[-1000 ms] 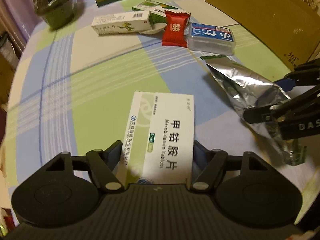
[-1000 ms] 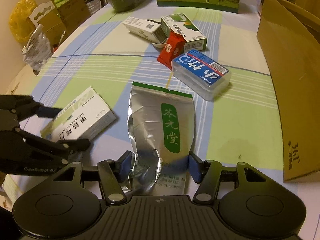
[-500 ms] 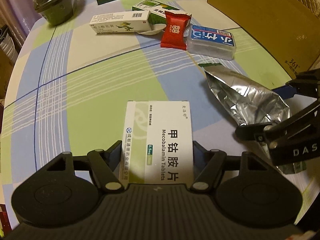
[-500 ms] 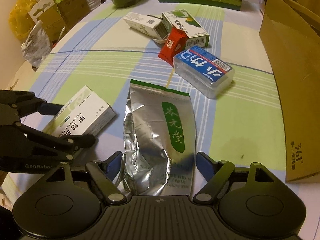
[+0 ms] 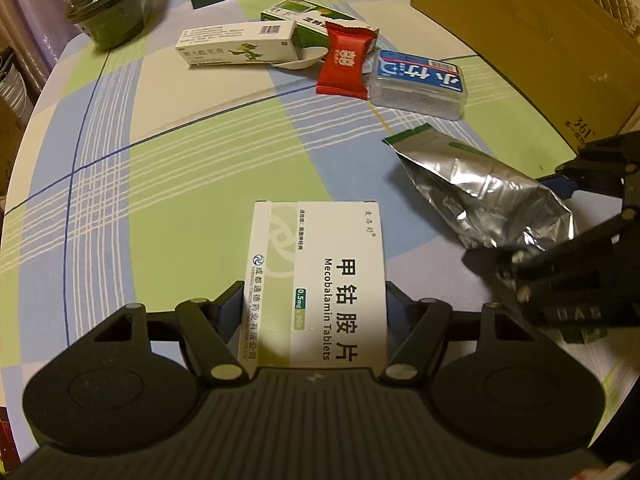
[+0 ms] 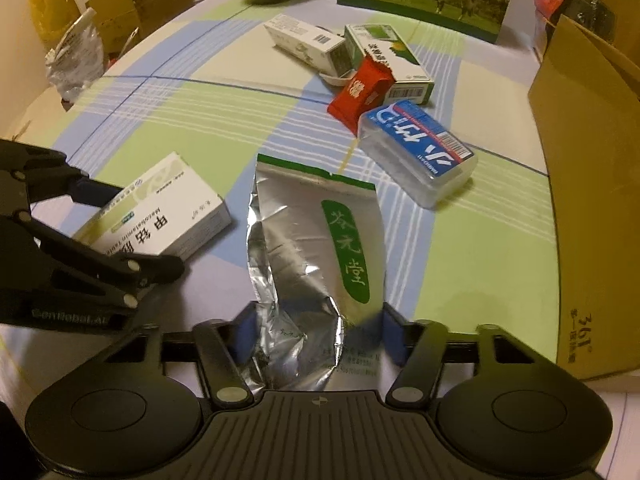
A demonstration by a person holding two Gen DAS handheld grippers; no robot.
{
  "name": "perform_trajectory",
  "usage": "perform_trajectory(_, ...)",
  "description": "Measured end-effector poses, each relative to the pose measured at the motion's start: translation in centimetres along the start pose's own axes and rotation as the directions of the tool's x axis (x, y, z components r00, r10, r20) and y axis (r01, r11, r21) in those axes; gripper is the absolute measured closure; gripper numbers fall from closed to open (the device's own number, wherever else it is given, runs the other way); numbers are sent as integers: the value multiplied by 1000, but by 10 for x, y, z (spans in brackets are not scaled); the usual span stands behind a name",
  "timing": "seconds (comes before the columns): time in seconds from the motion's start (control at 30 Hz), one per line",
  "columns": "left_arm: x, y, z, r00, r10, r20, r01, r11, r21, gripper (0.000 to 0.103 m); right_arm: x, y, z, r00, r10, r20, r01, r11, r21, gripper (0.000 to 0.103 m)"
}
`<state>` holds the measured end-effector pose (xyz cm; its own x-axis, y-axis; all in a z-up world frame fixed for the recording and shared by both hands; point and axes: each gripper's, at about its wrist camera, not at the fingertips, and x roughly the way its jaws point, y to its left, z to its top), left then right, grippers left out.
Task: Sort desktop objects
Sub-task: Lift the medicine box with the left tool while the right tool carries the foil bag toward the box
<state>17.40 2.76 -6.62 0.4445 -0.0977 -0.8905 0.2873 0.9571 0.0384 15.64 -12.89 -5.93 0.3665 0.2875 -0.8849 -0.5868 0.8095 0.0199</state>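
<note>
Left hand-held gripper (image 5: 315, 298) clamping Mecobalamin tablet box (image 5: 320, 276), long axis pointing away up frame; right hand-held gripper (image 6: 316, 330) clenched on silver foil pouch (image 6: 320, 236), likewise lengthwise.

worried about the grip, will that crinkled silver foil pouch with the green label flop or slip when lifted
The crinkled silver foil pouch with the green label looks soft and creased, so it will probably sag. Its glossy foil may slide between the right gripper fingers. It looks thin, so likely light.

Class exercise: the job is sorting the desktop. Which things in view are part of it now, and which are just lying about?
In hand: white tablet box in the left gripper; silver pouch in the right gripper.

Lying about: red packet, blue-topped case, green box, cardboard box.
</note>
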Motion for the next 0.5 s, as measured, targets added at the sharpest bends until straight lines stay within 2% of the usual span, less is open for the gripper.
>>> perform_trajectory(0.13,-5,-1,1,1000,0,21,1,1000,-11,36,-4,-4,1,1000,3,25,-4,999,35,55)
perform_trajectory(0.5,-22,7,11,997,16,70,-10,996,-94,36,-32,-15,8,990,19,140,-38,990,137,56)
